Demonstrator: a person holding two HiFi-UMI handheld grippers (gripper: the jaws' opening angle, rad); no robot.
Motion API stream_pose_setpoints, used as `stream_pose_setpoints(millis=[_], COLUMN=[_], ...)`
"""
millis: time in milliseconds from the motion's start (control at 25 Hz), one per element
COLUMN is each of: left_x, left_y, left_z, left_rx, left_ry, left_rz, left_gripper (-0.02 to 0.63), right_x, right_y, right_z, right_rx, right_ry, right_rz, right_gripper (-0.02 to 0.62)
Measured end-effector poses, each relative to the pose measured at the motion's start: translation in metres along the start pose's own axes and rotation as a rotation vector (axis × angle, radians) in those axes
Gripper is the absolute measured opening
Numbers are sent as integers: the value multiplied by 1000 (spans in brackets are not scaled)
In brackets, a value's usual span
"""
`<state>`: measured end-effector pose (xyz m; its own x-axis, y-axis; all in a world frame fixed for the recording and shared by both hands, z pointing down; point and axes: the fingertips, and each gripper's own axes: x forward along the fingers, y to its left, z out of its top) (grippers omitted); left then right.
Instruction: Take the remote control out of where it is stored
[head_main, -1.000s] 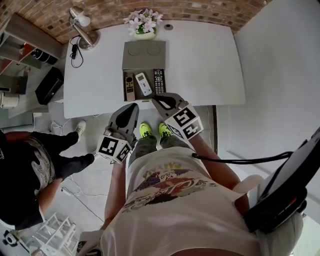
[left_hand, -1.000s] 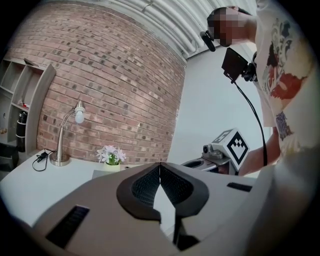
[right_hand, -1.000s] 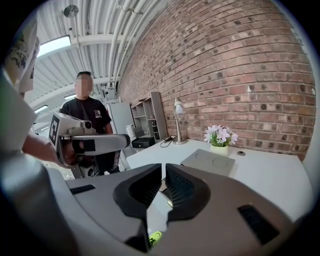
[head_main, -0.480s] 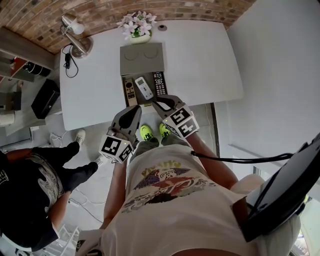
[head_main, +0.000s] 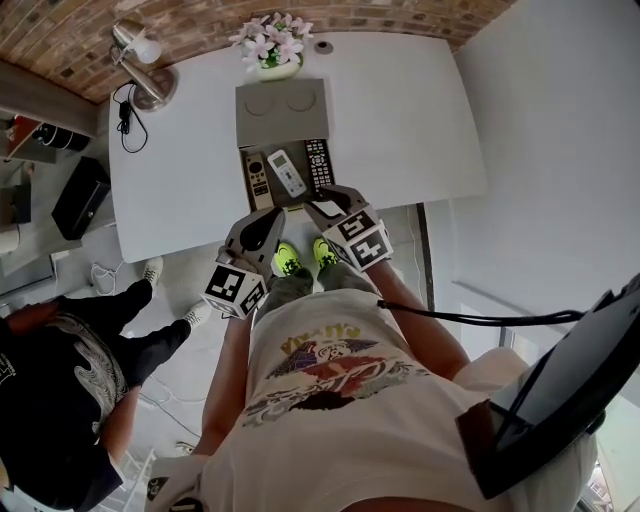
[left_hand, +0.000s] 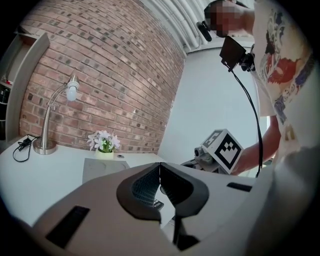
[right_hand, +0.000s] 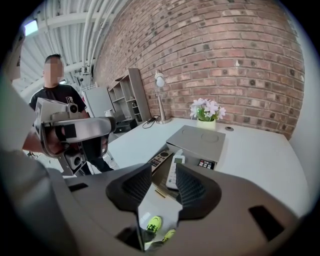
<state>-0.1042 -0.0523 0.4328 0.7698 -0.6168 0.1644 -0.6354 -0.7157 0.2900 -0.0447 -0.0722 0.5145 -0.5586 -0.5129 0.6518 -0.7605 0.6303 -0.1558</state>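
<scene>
The white remote (head_main: 287, 172) lies in the open box (head_main: 283, 105) on the table (head_main: 400, 120). It is likely light, stiff and slick, so pinch its long sides. The left gripper (left_hand: 160, 165) has its jaws closed, the right gripper (right_hand: 165, 172) has jaws that have just been opening, and both are empty.

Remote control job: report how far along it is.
Done: the storage box stands open, three remotes showing. In hand: the right gripper has just been opening, with nothing between its jaws; the left gripper is shut and empty. Left: grasp and lift out a remote.

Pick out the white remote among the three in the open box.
The middle remote, lying slanted. The left remote is tan, the right remote black.
</scene>
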Motion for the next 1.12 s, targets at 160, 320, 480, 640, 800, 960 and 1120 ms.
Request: stream_pose_setpoints(millis=[160,320,480,640,800,960,1120], left_x=[6,10,10,9,8,5,3], left_y=[4,13,24,35,42,44,48], left_z=[-8,-16,-24,-31,-39,-47,-54], left_rx=[-11,-17,-58,-81,-97,-121,-130], left_ry=[20,29,42,49,60,76,89], left_rz=[-13,-11,1,12,12,10,7], left_gripper=[6,6,6,6,6,6,6], right_x=[11,22,32,45,53,59,66], right_y=[-8,-19,-28,-37,-48,-54,-59], right_z=[-9,-21,-32,-43,-49,-55,-63], right_rx=[19,39,78,97,127,153,175], right_ry=[34,73,111,147,162,177,199], right_rz=[-11,-35,-62,-84,-115,-133,-155], right_gripper=[143,157,190,216,227,229,240])
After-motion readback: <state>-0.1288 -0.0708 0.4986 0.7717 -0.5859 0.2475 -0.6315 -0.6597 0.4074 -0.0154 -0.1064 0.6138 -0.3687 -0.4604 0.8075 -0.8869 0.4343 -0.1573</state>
